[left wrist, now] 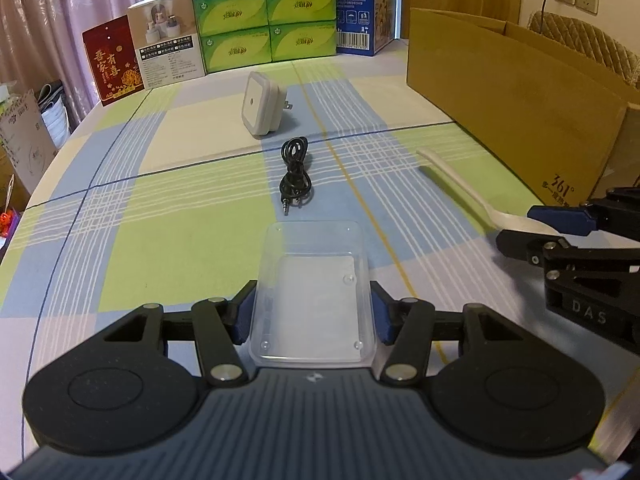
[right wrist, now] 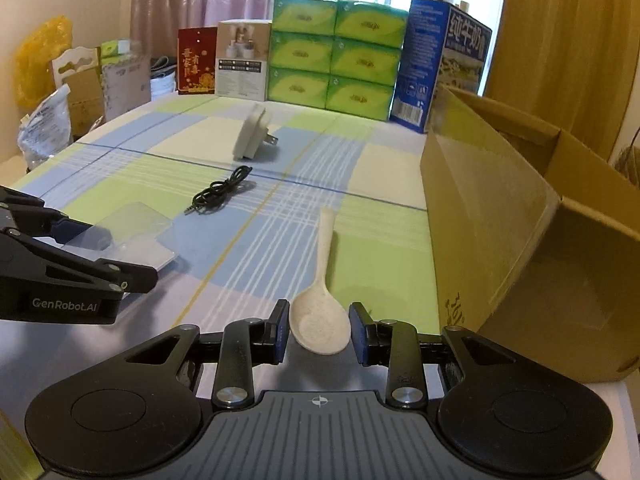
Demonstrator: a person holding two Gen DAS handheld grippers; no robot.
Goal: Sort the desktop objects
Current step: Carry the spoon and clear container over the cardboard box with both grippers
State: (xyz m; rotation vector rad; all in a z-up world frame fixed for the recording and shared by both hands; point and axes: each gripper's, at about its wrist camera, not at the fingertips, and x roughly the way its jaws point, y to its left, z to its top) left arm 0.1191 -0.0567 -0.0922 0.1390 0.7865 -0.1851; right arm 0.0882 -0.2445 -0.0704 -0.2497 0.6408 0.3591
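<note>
The clear plastic tray is sitting on the bench between the left hand-held gripper pads, seemingly clamped; the right hand-held gripper is straddling the spoon, unclosed, likely closing next, then lifting toward the cardboard box

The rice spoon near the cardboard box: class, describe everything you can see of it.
The rice spoon is off-white, speckled, looks like matte plastic. It has a broad rounded bowl and a long tapering handle. It lies flat on the checked tablecloth, bowl up, handle pointing away toward the far end. Its bowl sits between the open fingers of the right tool, whose pads appear not yet pressed on it. The cardboard box stands beside it, apart.
</note>
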